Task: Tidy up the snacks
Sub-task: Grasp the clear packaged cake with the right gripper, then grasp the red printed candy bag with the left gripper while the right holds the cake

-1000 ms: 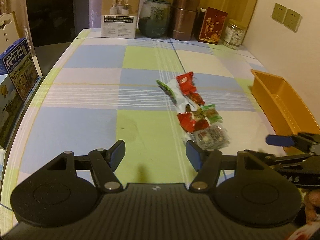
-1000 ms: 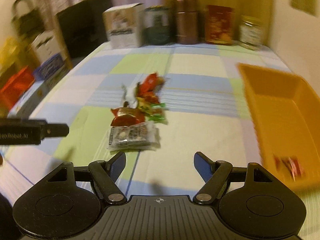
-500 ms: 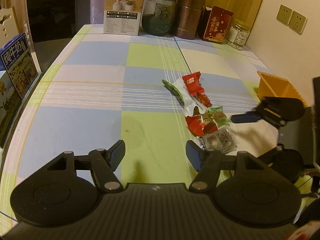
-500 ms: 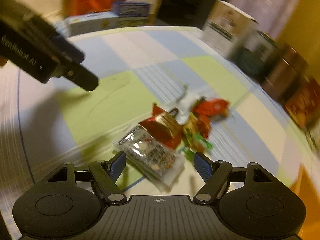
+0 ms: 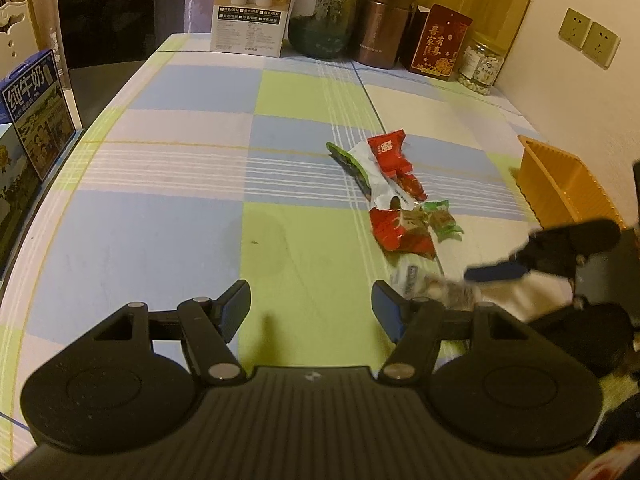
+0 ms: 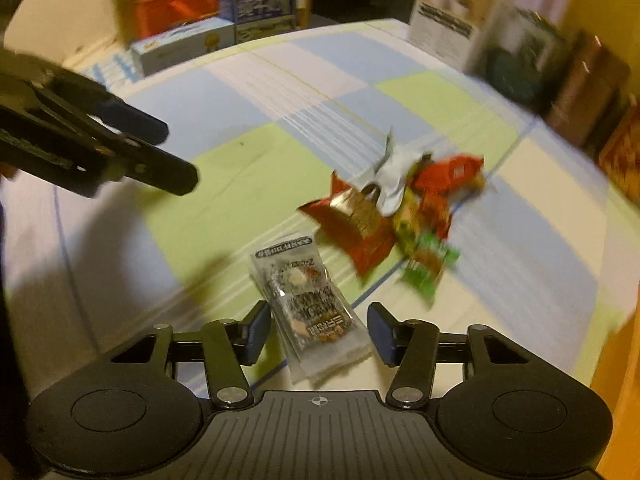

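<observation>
- Since a second ago, the right claw (image 6: 319, 330) has rolled and come down from hovering beside the snack heap to sit astride the clear packet (image 6: 310, 304), and its jaws have just been closing in on it.
- That packet, silvery with dark print, lies flat on the tabletop (image 5: 180, 208) between the blue fingers (image 6: 258, 330); the left pad looks to be touching its edge, while a gap shows at the right pad, so the claw is not yet clamped on it.
- From the left wrist view, the same packet (image 5: 436, 288) shows blurred, under the right claw's upper finger.
- Beyond it, toward the tabletop's far edge, the remaining snacks (image 5: 394, 196) lie in a loose line: red, green and white wrappers touching one another.
- At the tabletop's right edge stands the orange bin (image 5: 560, 184), apart from the heap.
- Left claw (image 5: 310, 308) hangs over a green square near the tabletop's near edge, jaws apart with nothing between them.
- Along the far edge stand a white box (image 5: 254, 8), a dark glass jar (image 5: 324, 20), a brown canister (image 5: 384, 24), a red box (image 5: 438, 46) and a small clear jar (image 5: 480, 68).
</observation>
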A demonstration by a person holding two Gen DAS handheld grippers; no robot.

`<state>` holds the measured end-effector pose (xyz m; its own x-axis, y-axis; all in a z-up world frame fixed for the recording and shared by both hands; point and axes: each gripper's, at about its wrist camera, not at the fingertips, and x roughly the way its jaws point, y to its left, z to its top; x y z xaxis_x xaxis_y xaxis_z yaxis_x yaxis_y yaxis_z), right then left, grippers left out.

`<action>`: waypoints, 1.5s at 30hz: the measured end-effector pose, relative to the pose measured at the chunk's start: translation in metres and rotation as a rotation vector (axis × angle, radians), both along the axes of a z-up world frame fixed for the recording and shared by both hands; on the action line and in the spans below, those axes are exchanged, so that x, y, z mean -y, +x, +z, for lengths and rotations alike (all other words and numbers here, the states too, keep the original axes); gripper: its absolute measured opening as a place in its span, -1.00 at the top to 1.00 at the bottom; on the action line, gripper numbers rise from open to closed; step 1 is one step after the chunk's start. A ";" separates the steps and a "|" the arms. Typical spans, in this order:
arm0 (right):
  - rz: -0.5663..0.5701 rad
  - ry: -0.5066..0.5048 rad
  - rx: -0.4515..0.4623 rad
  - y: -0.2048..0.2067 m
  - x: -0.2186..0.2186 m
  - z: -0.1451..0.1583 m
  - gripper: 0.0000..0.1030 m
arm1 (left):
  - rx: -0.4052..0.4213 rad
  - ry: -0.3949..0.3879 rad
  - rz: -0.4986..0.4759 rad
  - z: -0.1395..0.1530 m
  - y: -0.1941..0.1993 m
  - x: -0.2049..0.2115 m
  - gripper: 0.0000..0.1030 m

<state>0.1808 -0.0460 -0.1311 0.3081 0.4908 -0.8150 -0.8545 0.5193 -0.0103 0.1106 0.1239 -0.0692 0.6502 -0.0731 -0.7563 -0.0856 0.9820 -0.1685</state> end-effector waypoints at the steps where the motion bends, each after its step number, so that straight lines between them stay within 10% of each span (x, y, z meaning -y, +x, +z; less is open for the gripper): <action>1: 0.002 0.004 -0.022 -0.005 0.000 0.003 -0.02 | 0.001 0.000 -0.001 0.001 0.000 0.001 -0.24; 16: -0.067 0.066 -0.009 -0.017 -0.001 0.001 0.26 | 0.030 0.048 -0.078 0.010 0.006 0.005 -0.24; 33: -0.577 0.220 -0.020 -0.001 0.065 0.022 0.26 | 0.119 0.190 -0.437 -0.026 0.080 0.062 -0.23; 45: -0.630 0.239 -0.026 -0.008 0.074 0.016 0.25 | 0.053 0.165 -0.486 -0.029 0.065 0.073 0.20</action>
